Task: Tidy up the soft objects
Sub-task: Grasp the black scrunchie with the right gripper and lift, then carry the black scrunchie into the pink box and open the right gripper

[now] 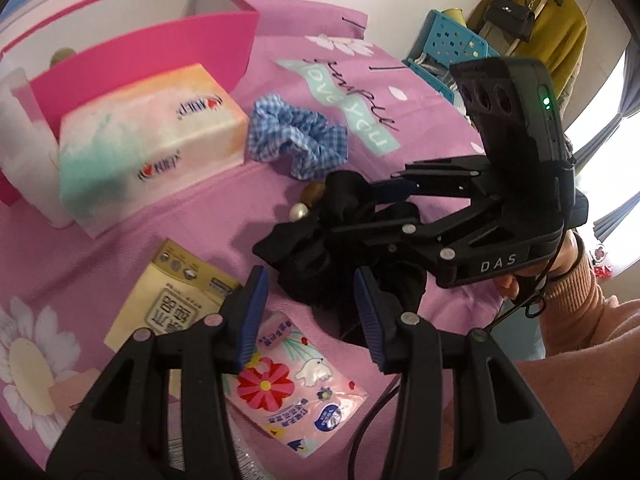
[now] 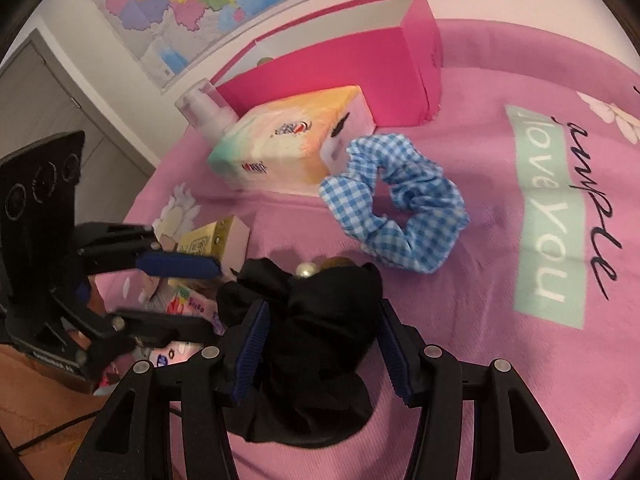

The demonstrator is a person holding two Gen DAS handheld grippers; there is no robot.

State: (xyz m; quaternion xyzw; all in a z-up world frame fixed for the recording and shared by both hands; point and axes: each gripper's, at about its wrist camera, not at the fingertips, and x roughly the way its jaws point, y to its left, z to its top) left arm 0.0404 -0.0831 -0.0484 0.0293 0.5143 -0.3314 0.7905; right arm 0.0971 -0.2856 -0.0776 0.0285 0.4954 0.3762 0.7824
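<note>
- Black soft cloth scrunchie with pearl beads (image 2: 316,320) lies on the pink bed cover (image 2: 500,380), right between my two grippers.
- My right gripper (image 2: 322,344) has its jaws around the black cloth. I cannot tell if the pads press it.
- My left gripper (image 1: 310,320) has open jaws with nothing between them, just beside the cloth.
- The blue checked cloth scrunchie (image 2: 400,208) lies near the pastel tissue pack (image 2: 288,148), by the bright pink box (image 2: 352,68).
</note>
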